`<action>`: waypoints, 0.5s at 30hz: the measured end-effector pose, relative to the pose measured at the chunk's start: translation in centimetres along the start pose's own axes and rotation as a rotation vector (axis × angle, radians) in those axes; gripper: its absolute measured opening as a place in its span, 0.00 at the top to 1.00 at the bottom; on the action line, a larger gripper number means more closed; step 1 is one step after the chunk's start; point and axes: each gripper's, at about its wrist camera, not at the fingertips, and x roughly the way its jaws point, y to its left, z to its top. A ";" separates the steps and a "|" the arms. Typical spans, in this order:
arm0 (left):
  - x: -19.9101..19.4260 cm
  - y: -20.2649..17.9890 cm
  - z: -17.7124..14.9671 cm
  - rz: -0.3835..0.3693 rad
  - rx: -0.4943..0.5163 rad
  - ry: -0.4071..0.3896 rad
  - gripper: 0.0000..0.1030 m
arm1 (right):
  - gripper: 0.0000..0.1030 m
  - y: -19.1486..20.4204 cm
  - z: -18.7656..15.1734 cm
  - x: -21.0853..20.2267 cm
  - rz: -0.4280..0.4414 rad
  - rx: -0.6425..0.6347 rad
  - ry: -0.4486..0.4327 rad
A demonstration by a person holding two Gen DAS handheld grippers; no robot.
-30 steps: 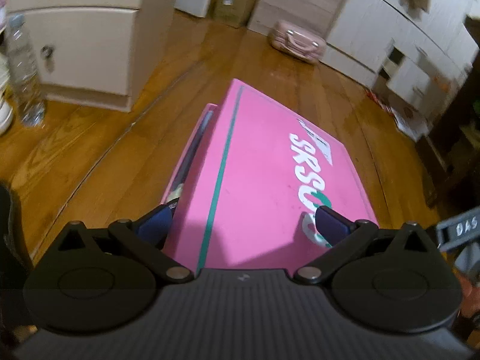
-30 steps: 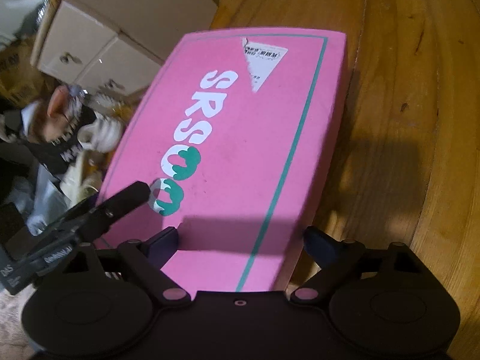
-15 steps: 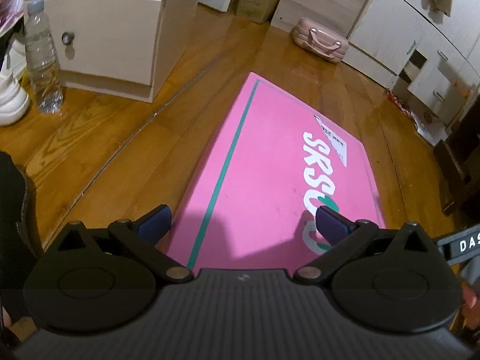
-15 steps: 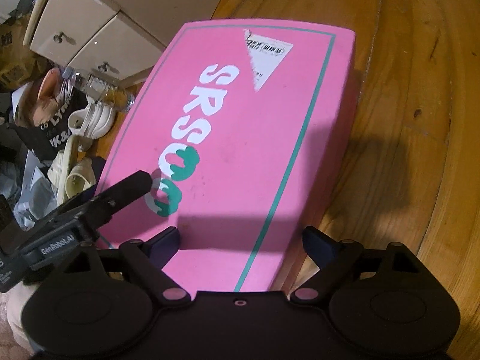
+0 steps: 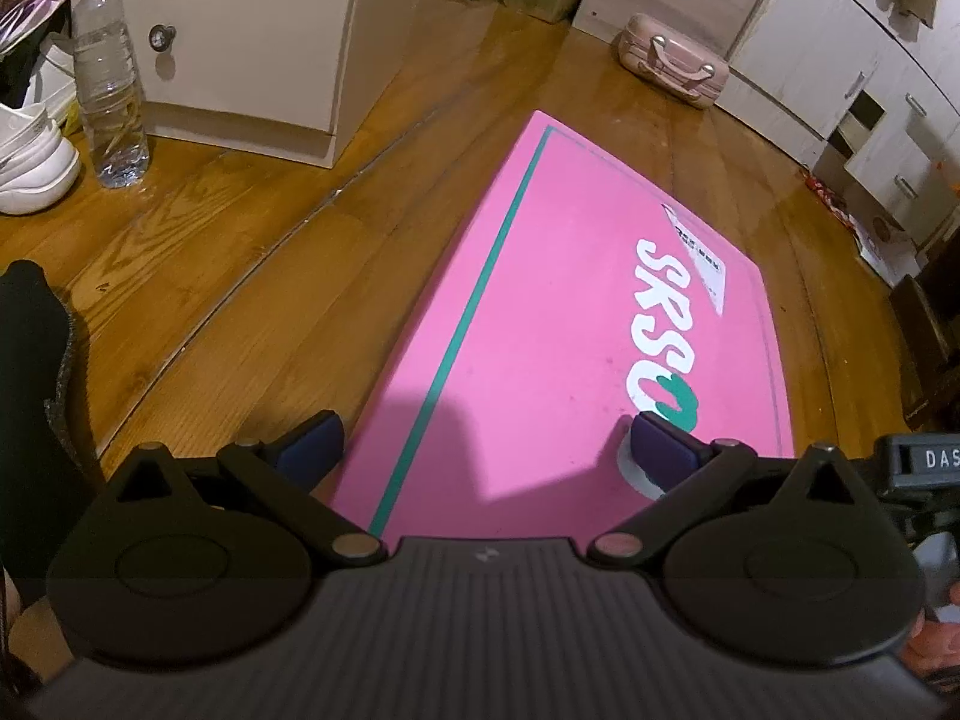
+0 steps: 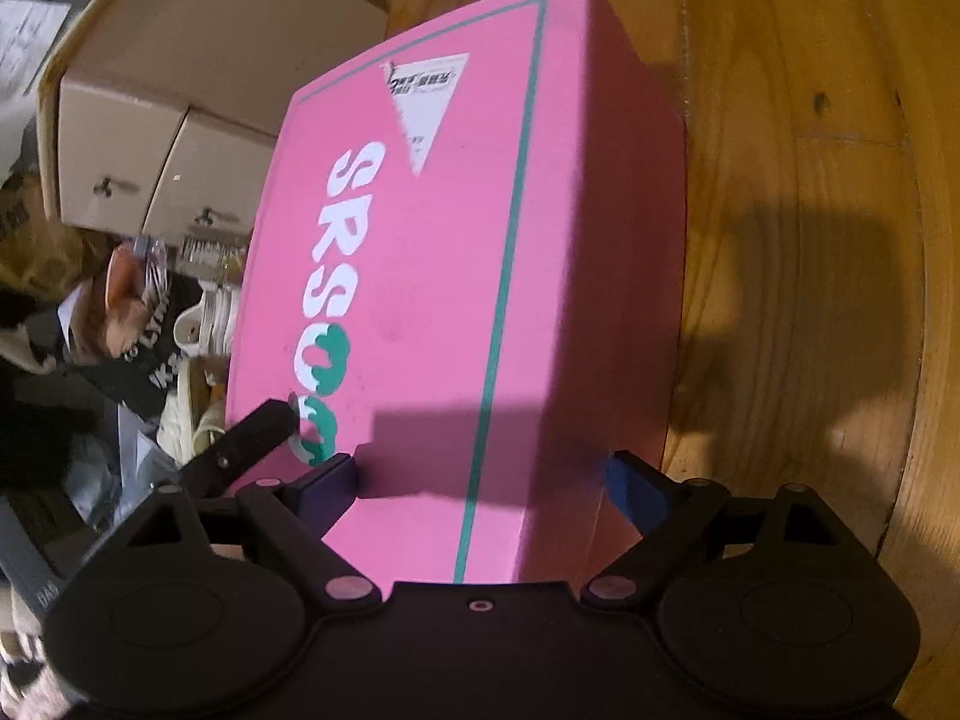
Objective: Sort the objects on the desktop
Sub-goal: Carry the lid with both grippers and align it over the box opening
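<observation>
A pink shoebox (image 5: 558, 324) with a green line and white "SRSOO" lettering lies closed on the wooden floor; it also shows in the right wrist view (image 6: 456, 276). My left gripper (image 5: 486, 450) is open and hovers over the box's near end, one finger off its left edge, the other over the lid. My right gripper (image 6: 480, 480) is open, its fingers straddling the near right part of the lid. The left gripper's finger (image 6: 252, 438) shows at the box's left edge.
A beige drawer cabinet (image 5: 252, 42) stands at far left with a plastic water bottle (image 5: 111, 78) and white shoes (image 5: 30, 156) beside it. A pink case (image 5: 672, 66) lies far back. White cabinets (image 5: 852, 78) line the right. Bags and slippers (image 6: 198, 312) lie left of the box.
The raised lid has come down and the box is now closed. Both grippers have pulled back slightly and stayed open; the right view has shifted right so the box's side shows.
</observation>
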 end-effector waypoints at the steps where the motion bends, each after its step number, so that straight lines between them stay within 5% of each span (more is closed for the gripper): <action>1: 0.0 0.0 0.1 0.001 0.000 0.001 0.00 | 0.11 0.3 0.0 -0.1 -0.008 -0.013 -0.001; 8: -0.4 -0.4 0.3 -0.032 0.093 -0.010 0.00 | 0.23 2.0 -0.7 -1.4 -0.072 -0.143 -0.054; 15: -0.4 -0.4 1.0 -0.038 0.065 -0.002 0.00 | 0.37 1.9 -0.4 -2.3 -0.086 -0.094 -0.093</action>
